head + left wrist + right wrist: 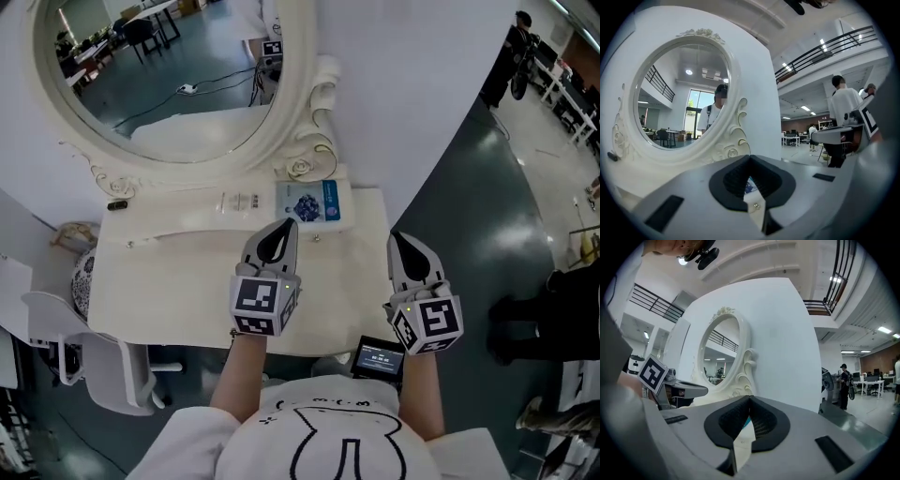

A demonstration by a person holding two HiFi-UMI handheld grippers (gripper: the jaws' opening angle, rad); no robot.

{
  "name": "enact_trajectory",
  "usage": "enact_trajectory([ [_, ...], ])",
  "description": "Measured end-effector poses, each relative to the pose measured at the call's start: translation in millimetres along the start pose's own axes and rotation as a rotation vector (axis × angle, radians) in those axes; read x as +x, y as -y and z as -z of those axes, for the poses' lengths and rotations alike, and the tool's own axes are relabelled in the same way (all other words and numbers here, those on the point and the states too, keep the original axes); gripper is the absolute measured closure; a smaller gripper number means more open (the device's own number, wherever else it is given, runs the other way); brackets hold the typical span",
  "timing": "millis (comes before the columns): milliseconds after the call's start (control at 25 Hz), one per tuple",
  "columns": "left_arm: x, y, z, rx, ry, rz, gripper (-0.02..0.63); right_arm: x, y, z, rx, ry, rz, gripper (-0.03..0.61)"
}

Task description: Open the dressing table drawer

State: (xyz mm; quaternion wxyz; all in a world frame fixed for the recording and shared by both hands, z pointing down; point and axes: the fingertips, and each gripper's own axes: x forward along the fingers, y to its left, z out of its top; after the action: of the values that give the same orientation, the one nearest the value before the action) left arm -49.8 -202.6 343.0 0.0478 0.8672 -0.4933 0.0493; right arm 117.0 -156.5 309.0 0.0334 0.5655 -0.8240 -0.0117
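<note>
A cream dressing table [187, 291] with an oval mirror [169, 75] stands in front of me. At its back runs a low raised section that carries a small drawer knob [317, 238], and a second knob [129, 244] sits far to the left. My left gripper [288, 225] is shut and empty, its tip just left of the nearer knob. In the left gripper view that knob [756, 205] shows in the gap below the closed tips of the left gripper [750, 157]. My right gripper [395, 236] hovers at the table's right edge, also shut on nothing, its tips [750, 397] meeting.
A blue box [315, 203] and a small clear item [239, 201] lie on the raised section, with a small black object [116, 204] at its left end. A white chair [94, 366] stands at the table's left. A person [553, 309] stands at the right.
</note>
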Motion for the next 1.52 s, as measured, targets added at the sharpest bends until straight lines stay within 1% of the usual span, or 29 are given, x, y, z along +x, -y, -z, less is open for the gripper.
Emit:
enact_trajectory([
  [280, 15.1, 6.2, 22.4, -0.067, -0.029, -0.097, 0.598, 17.4, 23.9, 13.5, -0.004, -0.024, -0.094, 0.557],
  [400, 17.1, 4.8, 30.0, -0.098, -0.042, -0.149, 0.598, 21.4, 32.2, 19.1, 0.004, -0.031, -0.115, 0.557],
  [480, 17.2, 5.8, 34.1, -0.103, -0.053, -0.168, 0.598, 22.4, 37.4, 23.4, 0.014, -0.035, -0.120, 0.557],
  [520, 17.2, 7.0, 35.9, -0.104, -0.058, -0.172, 0.597, 22.6, 39.5, 25.6, 0.019, -0.039, -0.122, 0.557],
  [560, 17.6, 8.2, 37.7, -0.106, -0.064, -0.173, 0.570, 22.9, 41.2, 27.6, 0.022, -0.043, -0.124, 0.557],
  [600, 18.1, 9.1, 39.8, -0.109, -0.071, -0.175, 0.521, 23.2, 42.3, 29.7, 0.025, -0.047, -0.128, 0.558],
  [640, 18.5, 9.8, 42.5, -0.113, -0.077, -0.178, 0.506, 23.3, 43.0, 31.9, 0.027, -0.052, -0.132, 0.557],
  [840, 22.3, 16.5, 60.3, -0.127, -0.110, -0.191, 0.506, 21.8, 51.2, 48.0, 0.047, -0.081, -0.136, 0.557],
  [1040, 28.6, 24.2, 77.3, -0.130, -0.143, -0.187, 0.506, 18.5, 63.3, 69.2, 0.083, -0.115, -0.117, 0.558],
  [1360, 37.6, 30.7, 108.4, -0.129, -0.216, -0.184, 0.506, 9.7, 79.0, 101.2, 0.114, -0.169, -0.083, 0.558],
  [1440, 40.6, 31.4, 118.3, -0.127, -0.242, -0.190, 0.478, 8.6, 83.1, 107.4, 0.113, -0.181, -0.077, 0.558],
  [1520, 44.0, 33.2, 128.9, -0.128, -0.271, -0.193, 0.472, 7.5, 88.2, 114.8, 0.116, -0.195, -0.069, 0.557],
])
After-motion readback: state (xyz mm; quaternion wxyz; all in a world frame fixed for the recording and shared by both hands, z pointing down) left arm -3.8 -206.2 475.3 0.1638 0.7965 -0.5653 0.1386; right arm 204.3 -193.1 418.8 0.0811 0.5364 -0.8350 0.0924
